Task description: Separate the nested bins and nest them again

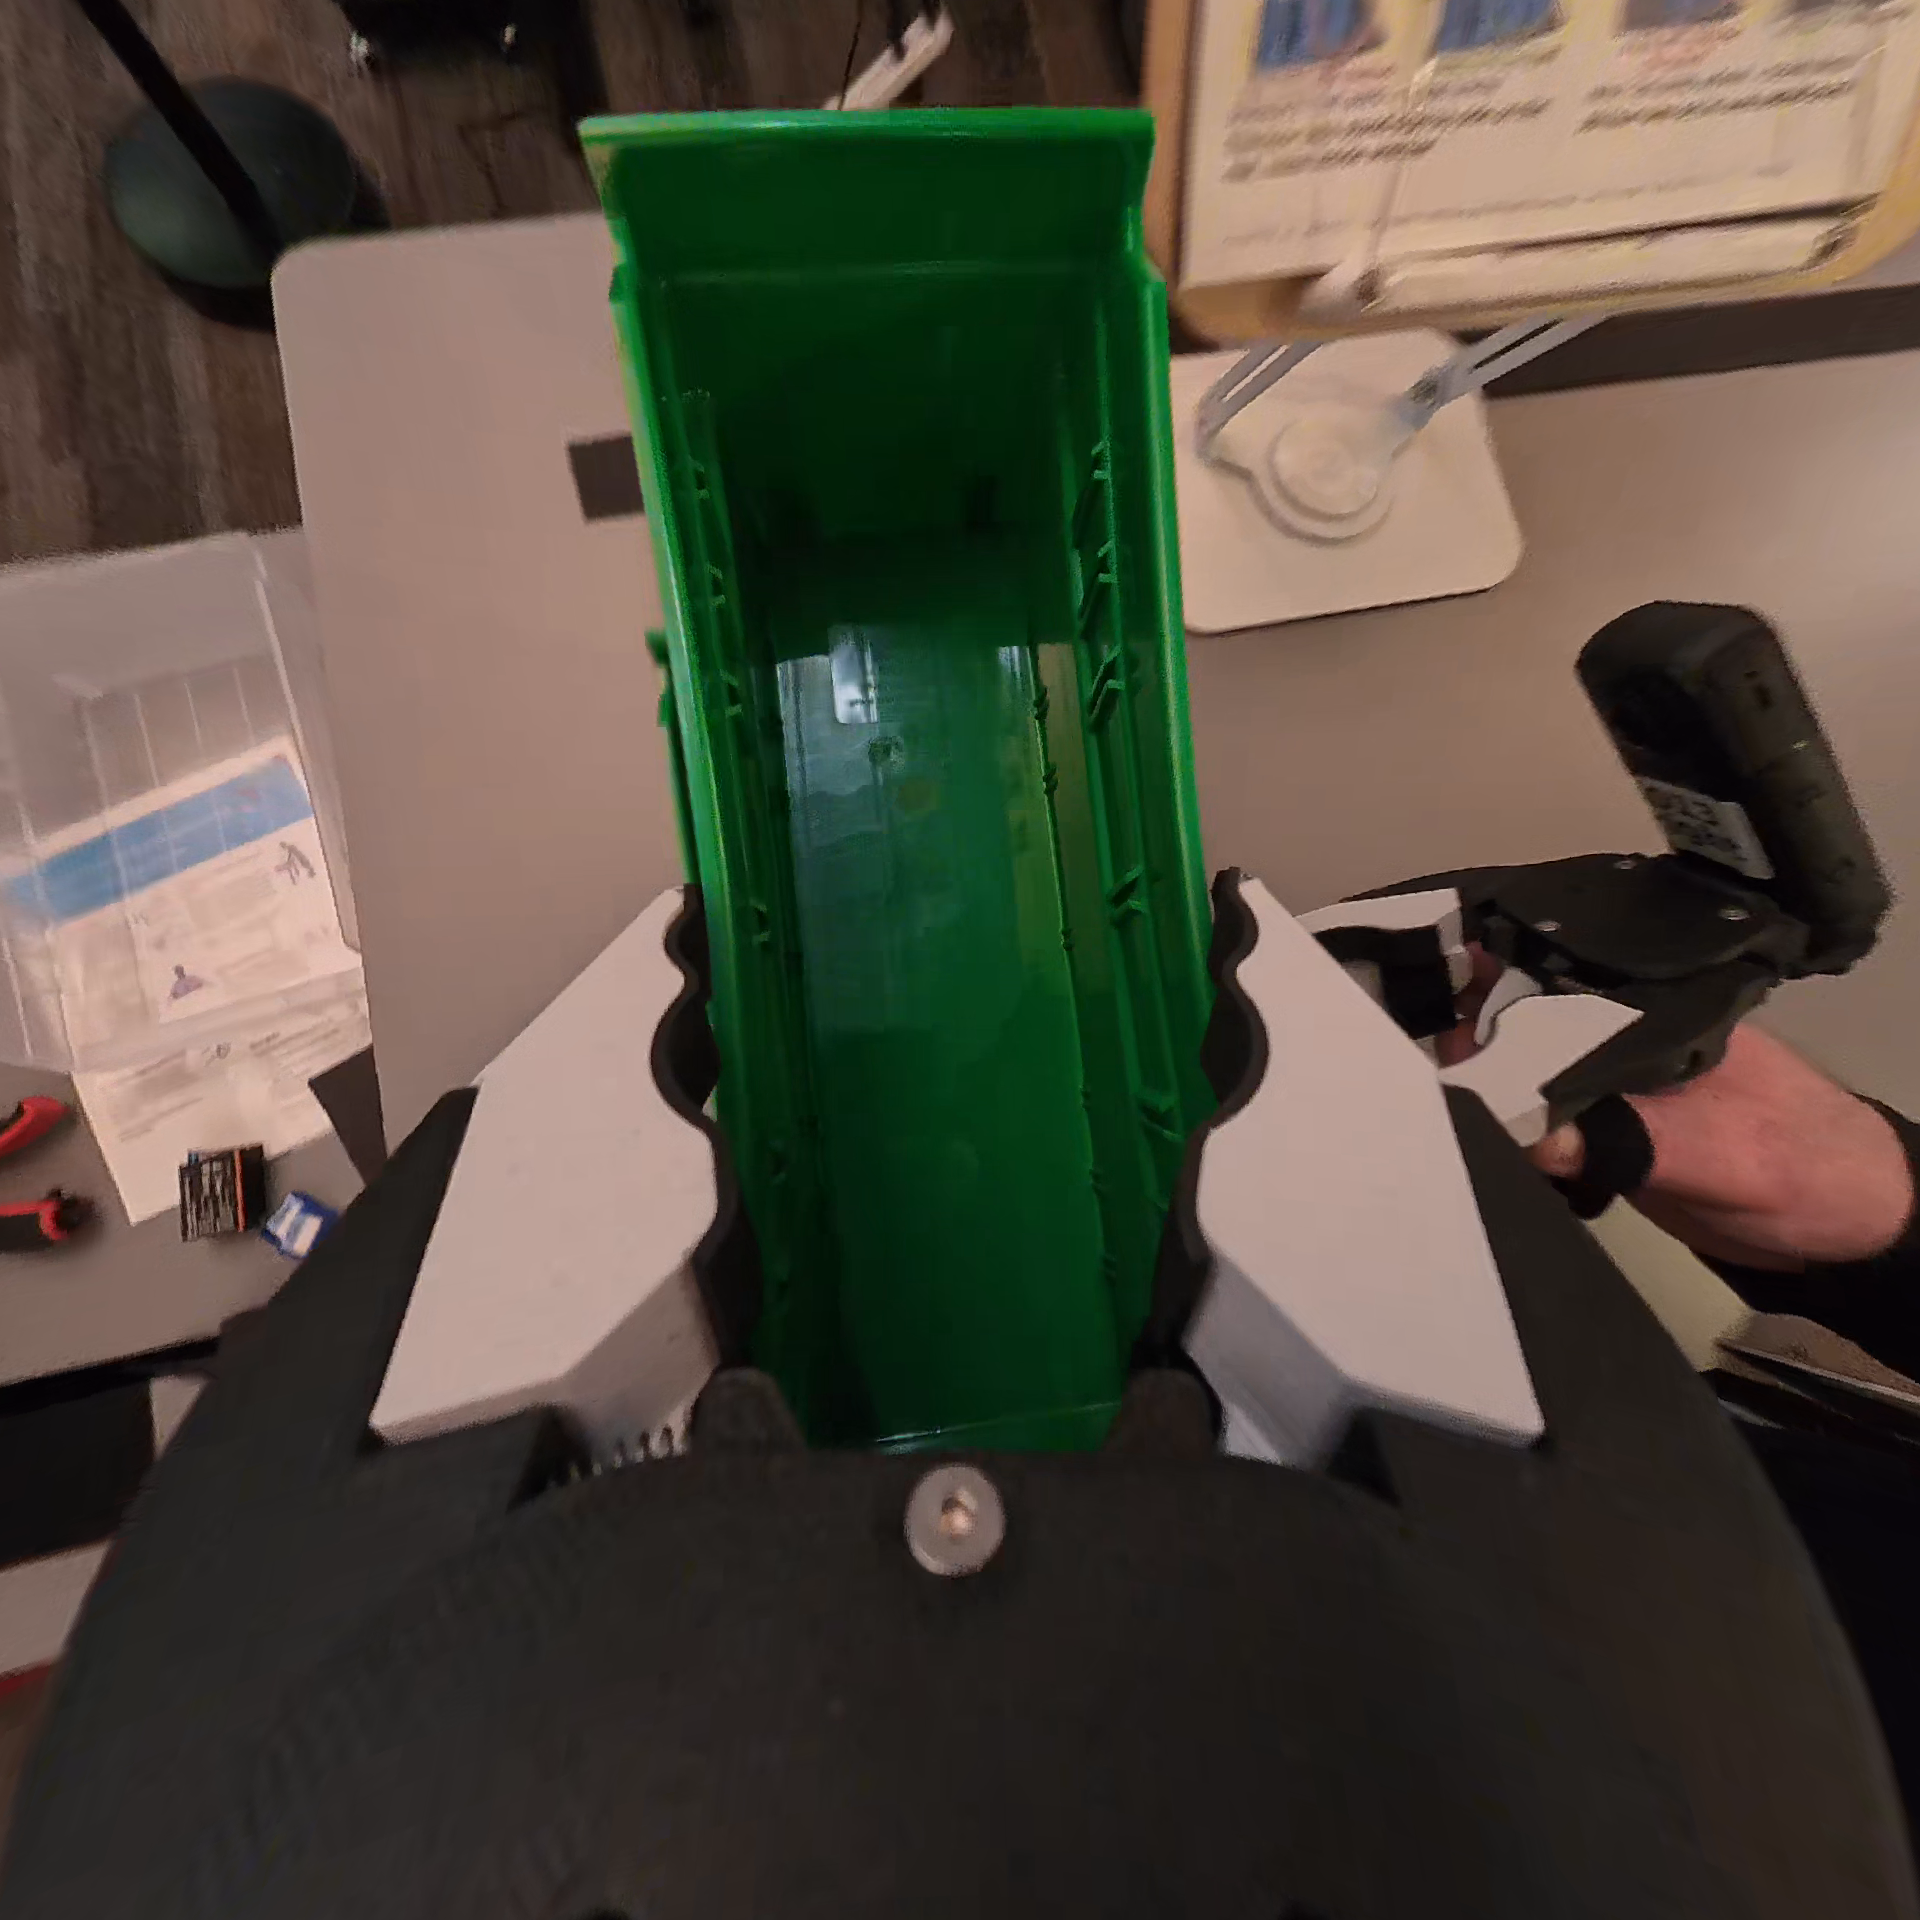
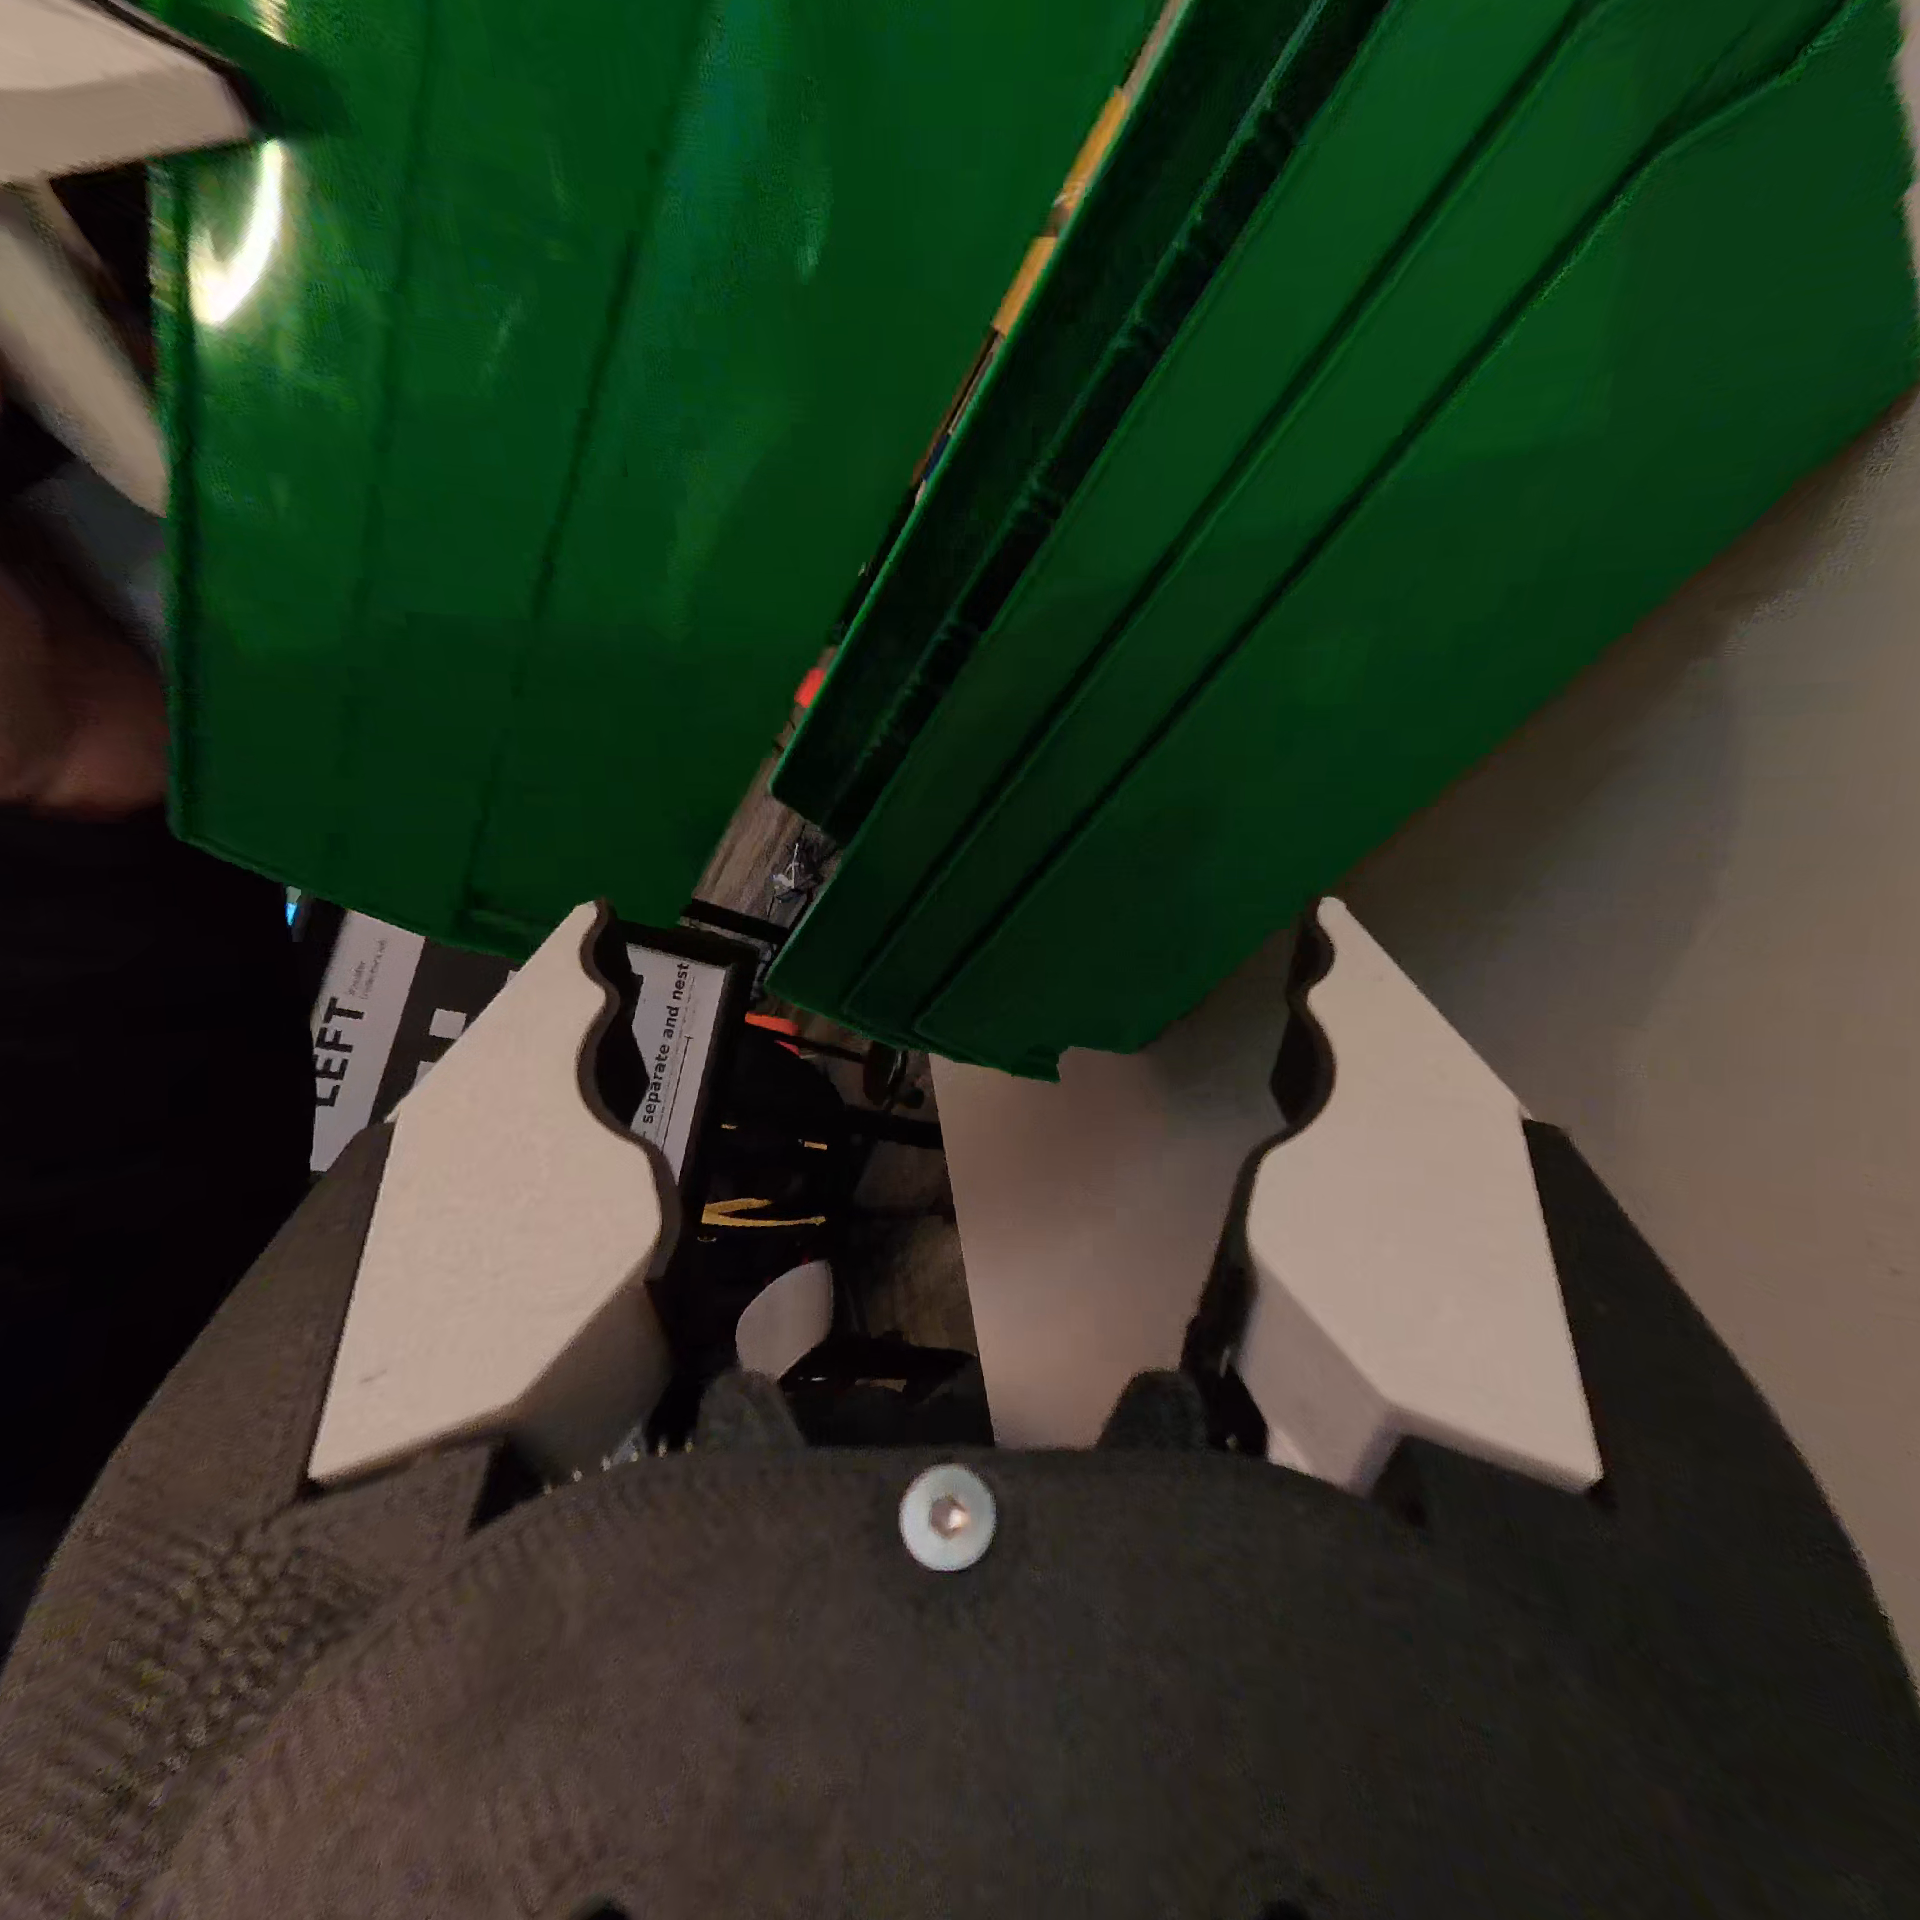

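Note:
My left gripper [image 1: 956, 894] is shut on a long green bin [image 1: 914, 416], with its fingers on the two side walls. It holds the bin open side up, above the grey table [image 1: 468, 727]. The right wrist view shows this bin's outside [image 2: 468, 468] at the upper left, with a white finger [image 2: 104, 114] of the left gripper on it. A second green bin [image 2: 1351, 623], showing several stepped edges, lies apart from it on the right. My right gripper [image 2: 956, 914] is open, and that second bin's lower corner reaches between its fingertips. It also shows in the left wrist view [image 1: 1413, 966], held by a hand.
A clear plastic bag with papers [image 1: 177, 810] lies at the table's left. Red-handled tools [image 1: 31, 1122] and a small black part [image 1: 220, 1190] lie near it. A white lamp base [image 1: 1340, 488] and a wooden tray with printed sheets [image 1: 1558, 135] stand at the back right.

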Available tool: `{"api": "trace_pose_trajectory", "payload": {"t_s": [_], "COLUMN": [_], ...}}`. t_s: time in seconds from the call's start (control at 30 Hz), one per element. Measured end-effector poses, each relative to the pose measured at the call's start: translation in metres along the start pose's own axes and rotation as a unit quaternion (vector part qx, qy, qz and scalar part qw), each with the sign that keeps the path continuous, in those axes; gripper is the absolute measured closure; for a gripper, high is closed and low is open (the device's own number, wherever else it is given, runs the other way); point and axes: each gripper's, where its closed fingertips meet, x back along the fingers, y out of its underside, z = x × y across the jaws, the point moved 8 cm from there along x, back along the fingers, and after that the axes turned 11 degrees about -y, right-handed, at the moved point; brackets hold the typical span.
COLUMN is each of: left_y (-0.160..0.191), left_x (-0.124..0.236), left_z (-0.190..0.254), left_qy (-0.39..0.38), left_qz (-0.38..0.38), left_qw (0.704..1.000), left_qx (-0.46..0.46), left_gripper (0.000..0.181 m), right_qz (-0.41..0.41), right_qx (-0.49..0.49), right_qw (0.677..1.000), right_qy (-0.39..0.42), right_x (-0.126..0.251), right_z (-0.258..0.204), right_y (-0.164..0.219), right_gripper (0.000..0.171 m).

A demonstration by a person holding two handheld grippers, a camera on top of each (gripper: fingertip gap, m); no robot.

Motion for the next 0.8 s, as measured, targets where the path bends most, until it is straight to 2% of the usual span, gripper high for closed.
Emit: {"api": "trace_pose_trajectory", "payload": {"t_s": [0.13, 0.2, 0.3, 0.47, 0.63, 0.8], "left_y": [-0.03, -0.036, -0.026, 0.021, 0.075, 0.106], "left_x": [0.029, 0.03, 0.008, -0.057, -0.117, -0.134], "left_z": [0.035, 0.062, 0.114, 0.172, 0.181, 0.167], "left_qy": [0.038, 0.07, 0.108, 0.149, 0.129, 0.088], "left_qz": [0.051, 0.058, 0.045, -0.004, -0.052, -0.058], "left_qw": [0.998, 0.995, 0.992, 0.988, 0.99, 0.994], "left_qx": [-0.021, -0.026, -0.046, -0.048, -0.005, 0.029], "left_gripper": [0.086, 0.085, 0.084, 0.086, 0.084, 0.078], "right_qz": [0.031, 0.057, 0.092, 0.102, 0.098, 0.085], "right_qx": [0.011, 0.018, 0.028, 0.006, -0.03, -0.038], "right_qw": [0.999, 0.998, 0.995, 0.993, 0.991, 0.993], "right_qy": [-0.013, -0.01, 0.01, 0.059, 0.091, 0.078], "right_x": [0.044, 0.075, 0.123, 0.179, 0.192, 0.172], "right_z": [-0.019, -0.027, -0.03, -0.016, 0.01, 0.016], "right_y": [0.002, 0.005, 0.013, 0.044, 0.072, 0.077], "right_gripper": [0.048, 0.048, 0.048, 0.048, 0.05, 0.05]}}
